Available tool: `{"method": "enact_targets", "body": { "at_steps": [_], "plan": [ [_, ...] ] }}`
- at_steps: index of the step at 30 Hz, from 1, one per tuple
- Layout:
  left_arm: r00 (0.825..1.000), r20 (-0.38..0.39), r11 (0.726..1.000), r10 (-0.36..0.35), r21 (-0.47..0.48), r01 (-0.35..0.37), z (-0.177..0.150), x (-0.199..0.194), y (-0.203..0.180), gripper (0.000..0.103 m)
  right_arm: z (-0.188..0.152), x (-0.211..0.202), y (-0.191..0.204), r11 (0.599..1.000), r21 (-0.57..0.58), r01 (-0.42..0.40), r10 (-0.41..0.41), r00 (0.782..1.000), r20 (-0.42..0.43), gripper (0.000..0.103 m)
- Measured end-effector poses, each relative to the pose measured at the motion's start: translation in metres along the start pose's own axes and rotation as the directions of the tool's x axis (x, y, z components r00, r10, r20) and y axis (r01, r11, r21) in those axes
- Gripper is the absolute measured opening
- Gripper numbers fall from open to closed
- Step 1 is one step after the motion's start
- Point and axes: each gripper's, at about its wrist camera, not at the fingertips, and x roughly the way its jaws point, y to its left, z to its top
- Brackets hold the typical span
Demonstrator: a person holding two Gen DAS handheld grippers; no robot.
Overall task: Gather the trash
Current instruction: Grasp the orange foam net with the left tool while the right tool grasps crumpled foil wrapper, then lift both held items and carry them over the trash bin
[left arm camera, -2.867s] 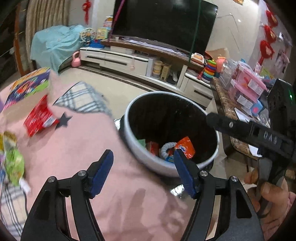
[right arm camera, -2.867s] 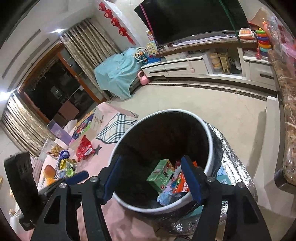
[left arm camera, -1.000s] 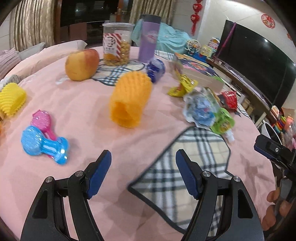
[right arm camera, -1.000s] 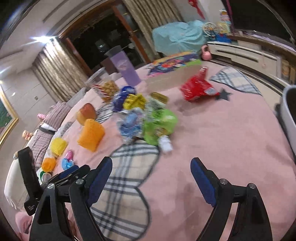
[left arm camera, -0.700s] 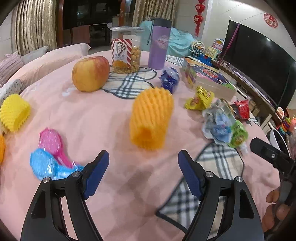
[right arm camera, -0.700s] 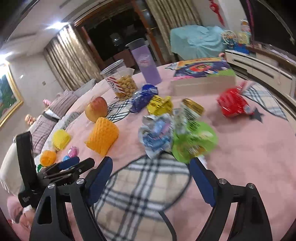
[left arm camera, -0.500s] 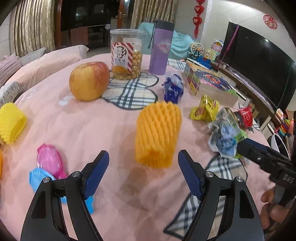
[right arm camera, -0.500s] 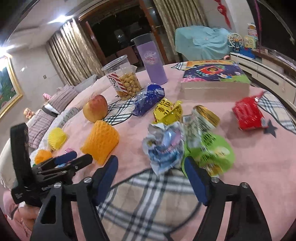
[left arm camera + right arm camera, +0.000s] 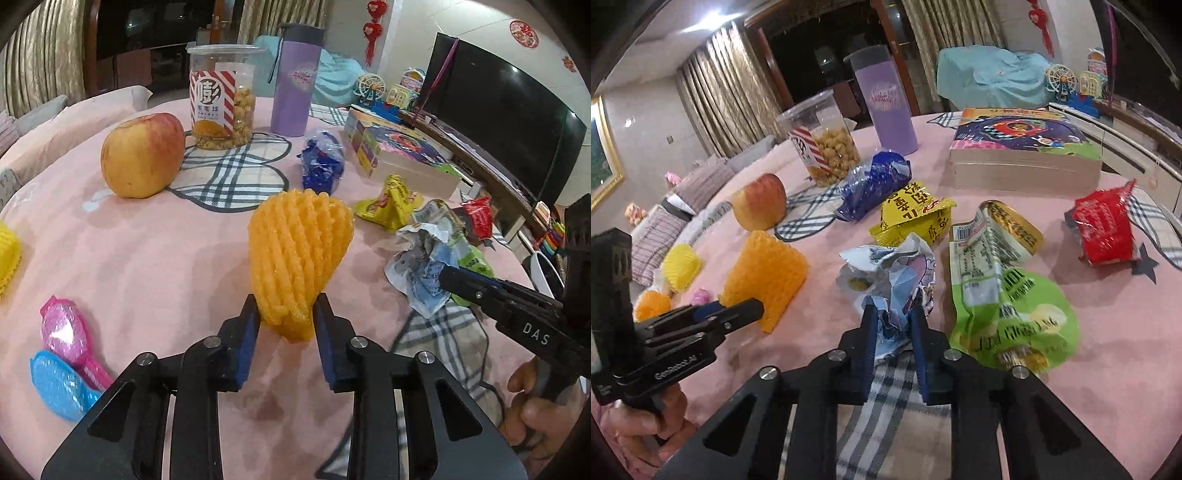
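Both jaw pairs, wide apart half a second ago, now closed on trash. Left gripper pinches near end of orange foam net between blue pads; net squeezed narrow at jaws, flaring beyond, ribbed mesh, resting on pink tablecloth. Right gripper clamps crumpled blue-white wrapper by near edge; wrapper crinkled, silvery inside. Just right of wrapper: green snack bag. Beyond wrapper: yellow packet, blue bag. Red packet far right of wrapper.
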Motion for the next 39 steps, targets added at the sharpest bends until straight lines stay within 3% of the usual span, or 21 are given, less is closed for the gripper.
{"method": "enact_targets", "body": {
  "at_steps": [9,23,30,36,39],
  "plan": [
    [0.995,0.013,0.994,-0.103,0.028,0.102,-0.020,-0.029,-0.042,0.026,-0.024,-0.059,-0.018,0.996,0.069,-0.050,0.047,0.998,0.051,0.015],
    [0.961,-0.050,0.948,-0.272,0.157,0.277,-0.046,-0.045,-0.147,0.026,-0.066,-0.150,-0.085,0.977,0.210,0.041,-0.068,0.990,0.126,0.015],
    [0.946,-0.080,0.922,-0.313,0.214,0.323,-0.055,-0.047,-0.190,0.026,-0.081,-0.184,-0.115,0.959,0.271,0.083,-0.127,0.980,0.151,0.012],
    [0.944,-0.088,0.912,-0.319,0.243,0.331,-0.057,-0.047,-0.209,0.026,-0.087,-0.197,-0.130,0.953,0.287,0.094,-0.146,0.975,0.166,0.010],
    [0.946,-0.098,0.917,-0.309,0.233,0.323,-0.059,-0.042,-0.209,0.026,-0.090,-0.192,-0.136,0.947,0.310,0.084,-0.140,0.977,0.162,0.017]
  ]
}}
